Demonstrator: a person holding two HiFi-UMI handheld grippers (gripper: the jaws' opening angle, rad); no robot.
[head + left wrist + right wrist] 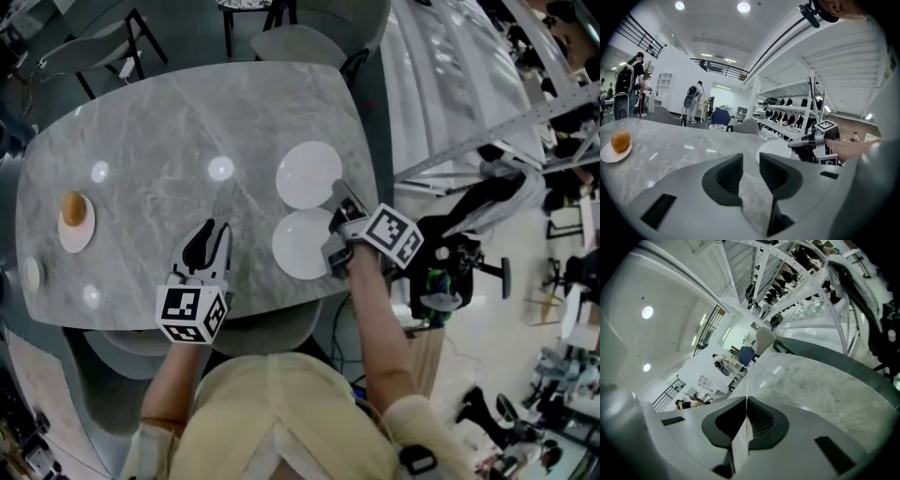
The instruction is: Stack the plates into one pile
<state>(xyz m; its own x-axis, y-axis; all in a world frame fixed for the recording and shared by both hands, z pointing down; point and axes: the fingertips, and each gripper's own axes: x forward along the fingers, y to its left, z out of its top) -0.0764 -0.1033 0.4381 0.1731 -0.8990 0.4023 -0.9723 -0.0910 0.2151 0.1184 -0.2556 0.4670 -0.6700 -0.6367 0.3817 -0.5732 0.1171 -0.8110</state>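
Two white plates are on the right part of the grey marble table. The far plate lies flat. The near plate is held at its right rim by my right gripper, which is shut on it. In the right gripper view the plate shows edge-on as a thin white line pinched between the pads, with the gripper above the table. My left gripper hovers open over bare table left of the plates, holding nothing; its view shows the near plate and the right gripper.
A small plate with a brown bun sits at the table's left side, and a small white dish lies near the left edge. Chairs stand at the far side. The table's right edge is close to the plates.
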